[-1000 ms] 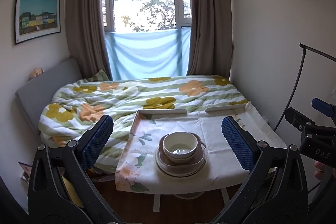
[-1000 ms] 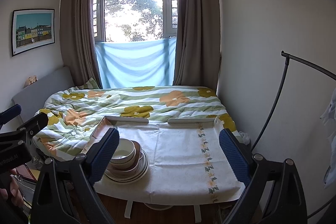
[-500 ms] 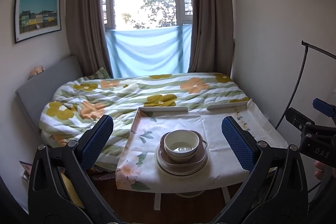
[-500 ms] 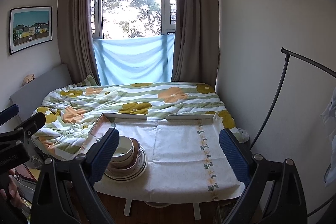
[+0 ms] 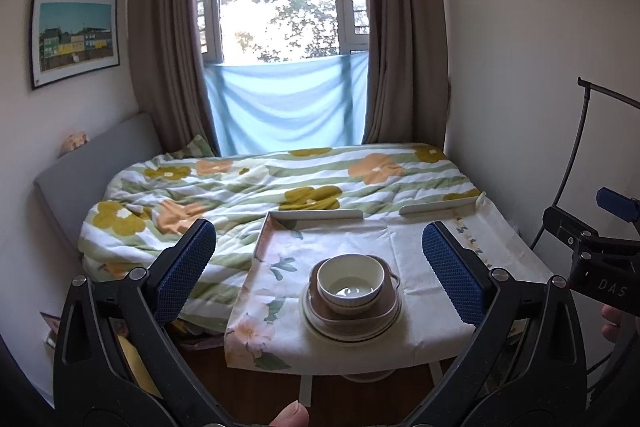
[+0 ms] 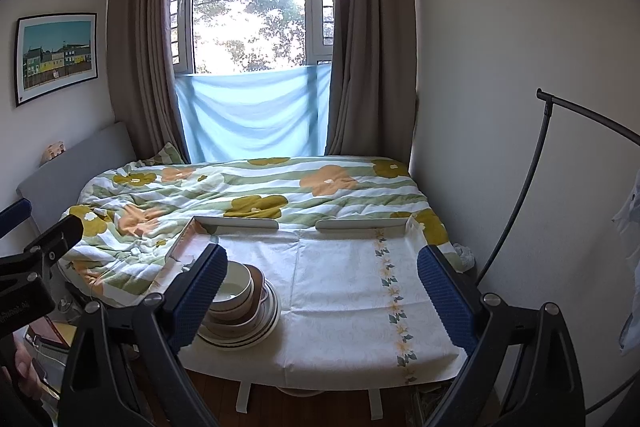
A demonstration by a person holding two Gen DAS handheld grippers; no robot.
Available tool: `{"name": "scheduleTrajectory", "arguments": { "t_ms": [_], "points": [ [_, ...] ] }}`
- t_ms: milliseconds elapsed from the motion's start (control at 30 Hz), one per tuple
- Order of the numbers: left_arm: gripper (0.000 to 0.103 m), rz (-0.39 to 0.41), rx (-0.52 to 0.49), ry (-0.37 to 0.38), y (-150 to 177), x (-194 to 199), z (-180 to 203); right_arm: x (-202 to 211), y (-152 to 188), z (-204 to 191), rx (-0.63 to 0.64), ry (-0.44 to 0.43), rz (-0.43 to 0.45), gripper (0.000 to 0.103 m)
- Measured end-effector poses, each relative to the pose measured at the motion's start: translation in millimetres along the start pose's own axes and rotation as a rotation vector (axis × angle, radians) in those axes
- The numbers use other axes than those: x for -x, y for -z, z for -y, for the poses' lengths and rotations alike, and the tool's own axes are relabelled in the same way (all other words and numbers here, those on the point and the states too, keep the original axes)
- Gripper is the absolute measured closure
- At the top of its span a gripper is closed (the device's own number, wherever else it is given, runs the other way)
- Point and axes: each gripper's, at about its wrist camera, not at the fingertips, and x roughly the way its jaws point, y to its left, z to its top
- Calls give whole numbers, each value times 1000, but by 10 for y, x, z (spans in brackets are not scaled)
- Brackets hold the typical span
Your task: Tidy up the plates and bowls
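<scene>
Stack (image 5: 351, 301) of bowls on plates, sitting whole at surface's (image 6: 340, 311) near left edge.
Slightly lower in both views than a second ago, nothing in the pile itself shifted; fits either a finished nesting or a pile awaiting sorting. Left gripper (image 5: 319, 271) jaws wide, holding nothing, stack centred between them but well ahead. Right gripper (image 6: 322, 289) jaws wide too, empty, stack just behind left pad (image 6: 198, 293).

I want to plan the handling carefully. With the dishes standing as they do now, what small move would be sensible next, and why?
Both grippers, left and right, hang open and empty, back from the table. The white bowl sits nested in a brown dish on stacked plates. That fits a finished stack or one yet to be sorted, so I would probably only hold off and check.
</scene>
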Motion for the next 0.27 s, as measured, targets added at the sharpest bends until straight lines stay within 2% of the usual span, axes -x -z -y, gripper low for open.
{"name": "scheduleTrajectory", "arguments": {
  "t_ms": [267],
  "points": [
    [0,-2,-2,-19,-13,-157,-42,-73,2,-15,-2,1,-13,8]
  ]
}}
